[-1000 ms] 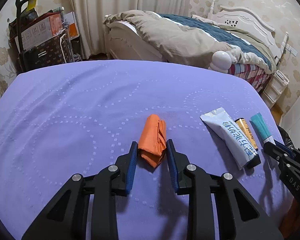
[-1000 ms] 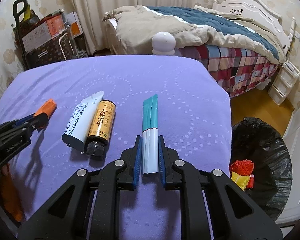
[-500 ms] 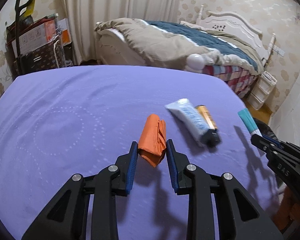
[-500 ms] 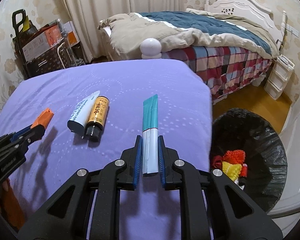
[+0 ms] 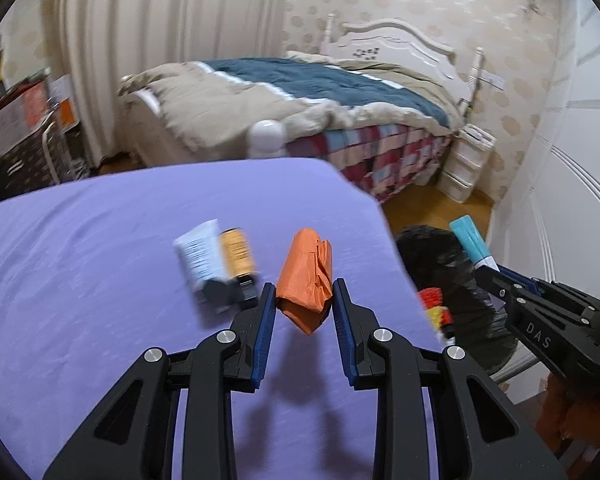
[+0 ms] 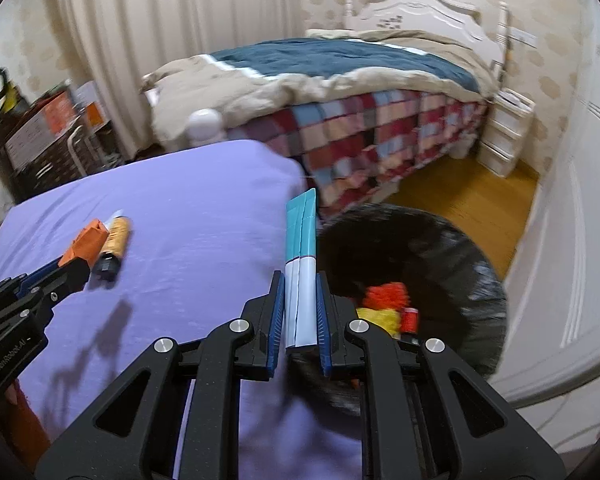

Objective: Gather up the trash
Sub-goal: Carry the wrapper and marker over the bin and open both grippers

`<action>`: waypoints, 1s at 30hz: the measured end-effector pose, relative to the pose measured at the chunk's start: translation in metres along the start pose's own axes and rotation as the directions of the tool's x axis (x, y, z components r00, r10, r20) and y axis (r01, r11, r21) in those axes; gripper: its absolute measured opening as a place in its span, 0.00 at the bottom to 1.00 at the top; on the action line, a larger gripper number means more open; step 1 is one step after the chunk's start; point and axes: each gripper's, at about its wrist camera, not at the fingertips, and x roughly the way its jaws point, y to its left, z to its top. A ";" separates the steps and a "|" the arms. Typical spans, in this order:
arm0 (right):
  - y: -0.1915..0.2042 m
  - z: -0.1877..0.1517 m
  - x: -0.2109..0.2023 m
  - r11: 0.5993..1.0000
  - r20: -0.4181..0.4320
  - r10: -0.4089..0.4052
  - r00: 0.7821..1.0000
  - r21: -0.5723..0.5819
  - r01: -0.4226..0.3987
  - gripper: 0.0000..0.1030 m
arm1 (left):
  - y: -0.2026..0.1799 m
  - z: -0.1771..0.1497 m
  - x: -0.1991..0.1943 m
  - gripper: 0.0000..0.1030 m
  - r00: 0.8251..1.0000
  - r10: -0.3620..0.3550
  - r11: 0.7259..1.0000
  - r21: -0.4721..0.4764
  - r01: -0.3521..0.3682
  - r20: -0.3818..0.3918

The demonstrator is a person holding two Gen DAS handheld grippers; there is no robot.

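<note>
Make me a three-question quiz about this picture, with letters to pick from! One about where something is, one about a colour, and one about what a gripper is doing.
1. Where is the trash bin?
A. on the bed
B. on the floor beside the purple table
C. on the purple table

2. What colour is the crumpled paper in the left gripper?
A. orange
B. green
C. white

3. What is the right gripper doing?
A. standing open and empty
B. shut on a teal and white tube
C. shut on a bottle

Answers:
1 B, the black-lined bin stands on the wood floor past the table's edge.
2 A, the wad between its pads is orange.
3 B, both pads press the tube's white end.
</note>
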 end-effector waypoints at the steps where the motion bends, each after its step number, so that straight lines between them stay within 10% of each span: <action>1: -0.006 -0.001 0.000 1.000 0.001 -0.009 1.000 0.010 0.009 0.15 | -0.006 0.002 0.003 0.29 1.000 -0.006 1.000 0.007 0.006 0.000; 30: -0.108 -0.005 0.024 0.985 -0.017 -0.115 0.993 0.130 0.116 0.15 | -0.135 0.025 0.086 0.30 0.997 -0.055 0.973 0.219 0.066 -0.055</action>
